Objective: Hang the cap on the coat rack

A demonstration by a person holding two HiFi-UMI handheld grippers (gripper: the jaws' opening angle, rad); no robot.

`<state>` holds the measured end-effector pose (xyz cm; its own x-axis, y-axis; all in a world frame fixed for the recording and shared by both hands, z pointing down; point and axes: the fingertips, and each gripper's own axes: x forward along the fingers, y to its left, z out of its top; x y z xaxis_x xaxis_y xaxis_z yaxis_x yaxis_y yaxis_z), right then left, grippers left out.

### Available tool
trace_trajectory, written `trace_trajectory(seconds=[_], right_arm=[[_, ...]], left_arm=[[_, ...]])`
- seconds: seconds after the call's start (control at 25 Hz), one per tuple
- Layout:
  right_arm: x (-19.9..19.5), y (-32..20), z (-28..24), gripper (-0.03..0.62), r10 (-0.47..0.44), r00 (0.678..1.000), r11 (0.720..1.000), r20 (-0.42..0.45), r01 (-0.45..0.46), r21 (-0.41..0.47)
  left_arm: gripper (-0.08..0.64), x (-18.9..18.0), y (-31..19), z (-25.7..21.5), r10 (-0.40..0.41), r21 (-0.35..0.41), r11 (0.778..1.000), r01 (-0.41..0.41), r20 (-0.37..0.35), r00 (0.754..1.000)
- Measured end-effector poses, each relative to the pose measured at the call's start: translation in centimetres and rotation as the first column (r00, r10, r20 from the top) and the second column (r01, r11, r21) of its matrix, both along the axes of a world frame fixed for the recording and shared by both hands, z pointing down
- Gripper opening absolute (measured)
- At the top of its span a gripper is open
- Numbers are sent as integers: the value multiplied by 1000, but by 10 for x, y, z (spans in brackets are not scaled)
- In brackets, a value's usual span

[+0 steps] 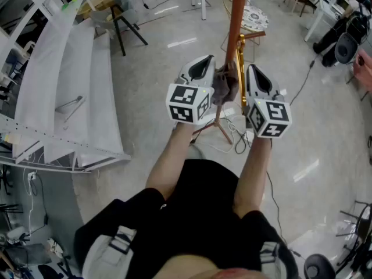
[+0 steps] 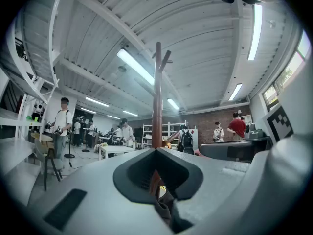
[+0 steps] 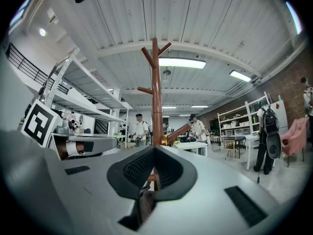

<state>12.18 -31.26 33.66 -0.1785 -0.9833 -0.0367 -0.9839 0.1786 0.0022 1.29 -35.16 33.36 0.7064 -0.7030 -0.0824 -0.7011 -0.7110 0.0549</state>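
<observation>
A grey-brown cap (image 1: 225, 85) hangs bunched between my two grippers at chest height. My left gripper (image 1: 201, 68) is shut on its left side and my right gripper (image 1: 256, 74) is shut on its right side. The brown pole of the coat rack (image 1: 236, 16) rises just beyond the cap. In the left gripper view the rack (image 2: 157, 97) stands straight ahead of the shut jaws, with cap fabric (image 2: 168, 212) pinched low between them. The right gripper view shows the rack (image 3: 155, 92) with its upward pegs, and cap fabric (image 3: 144, 207) caught in the jaws.
White shelving (image 1: 64, 92) fills the left. A black-legged stool (image 1: 119, 22) stands at the back left. A brass stand and cables (image 1: 232, 133) lie on the floor at the rack's foot. Several people (image 2: 61, 126) stand far off in the room.
</observation>
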Motion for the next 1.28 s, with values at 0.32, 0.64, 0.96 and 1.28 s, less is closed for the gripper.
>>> trace_trajectory(seconds=[0.32,0.64,0.96,1.28], right_arm=[[6,-6,11,-5,16,1000,999,2,-15,-30],[21,-15,20,-3,26,1000,998,-11,-26,-55],[37,-34,47,-3,59,995,996,86,-52,-76],[27,-43,43,-3,30,997,997,67,-25,-71]], left_arm=[[0,2,-9,17,22,-41,999,-21,15,1000],[167,28,-19,84,200,-180,970,-163,209,957],[213,44,-22,191,348,-356,913,-200,421,838],[87,62,-43,199,355,-352,912,-209,425,833]])
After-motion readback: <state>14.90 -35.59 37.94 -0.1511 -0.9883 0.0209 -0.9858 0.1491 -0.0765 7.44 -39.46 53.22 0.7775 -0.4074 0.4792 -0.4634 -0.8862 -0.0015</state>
